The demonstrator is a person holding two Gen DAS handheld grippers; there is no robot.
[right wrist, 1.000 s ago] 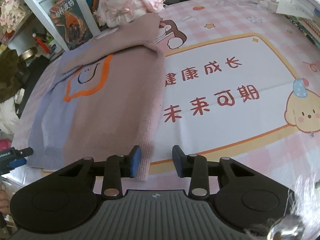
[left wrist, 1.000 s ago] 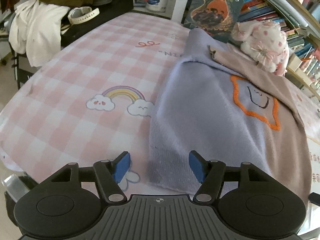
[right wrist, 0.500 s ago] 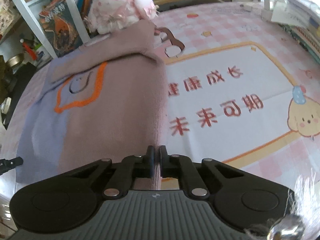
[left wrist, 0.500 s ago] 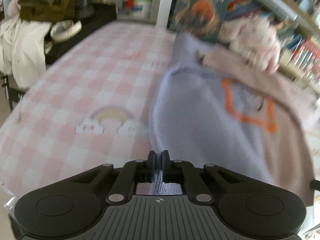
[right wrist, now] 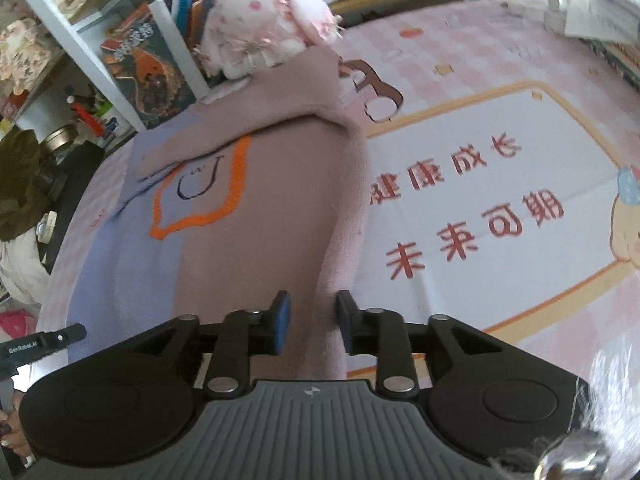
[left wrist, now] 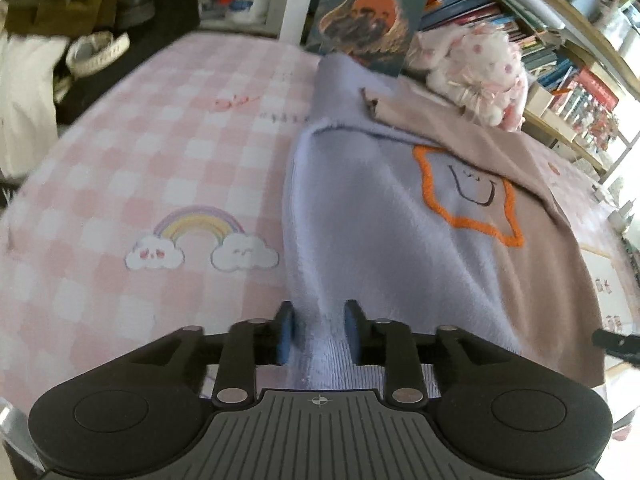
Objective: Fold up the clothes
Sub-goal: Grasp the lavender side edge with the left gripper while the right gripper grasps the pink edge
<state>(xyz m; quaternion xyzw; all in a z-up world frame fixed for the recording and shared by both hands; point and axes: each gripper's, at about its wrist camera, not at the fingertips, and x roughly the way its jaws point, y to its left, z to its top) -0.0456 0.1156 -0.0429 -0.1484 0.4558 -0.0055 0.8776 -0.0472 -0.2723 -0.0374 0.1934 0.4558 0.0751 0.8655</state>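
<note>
Half a second on, both sets of jaws have parted again, with the hem bunched up between them. Left hand-held gripper (left wrist: 318, 330) straddles the lilac corner of the sweater (left wrist: 384, 248), partly open; whether it really pinches is hard to say through the blur. Right hand-held gripper (right wrist: 311, 320) stands likewise around the mauve corner. Sweater lies flat on the pink checked table (left wrist: 120, 184), plush toy (right wrist: 264, 28) beyond.

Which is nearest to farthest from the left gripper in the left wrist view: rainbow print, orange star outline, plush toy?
From the left gripper:
1. Rainbow print, on the checked sheet, ahead to the left.
2. Orange star outline, on the sweater, ahead to the right.
3. Plush toy, at the far edge by the bookshelf.
</note>
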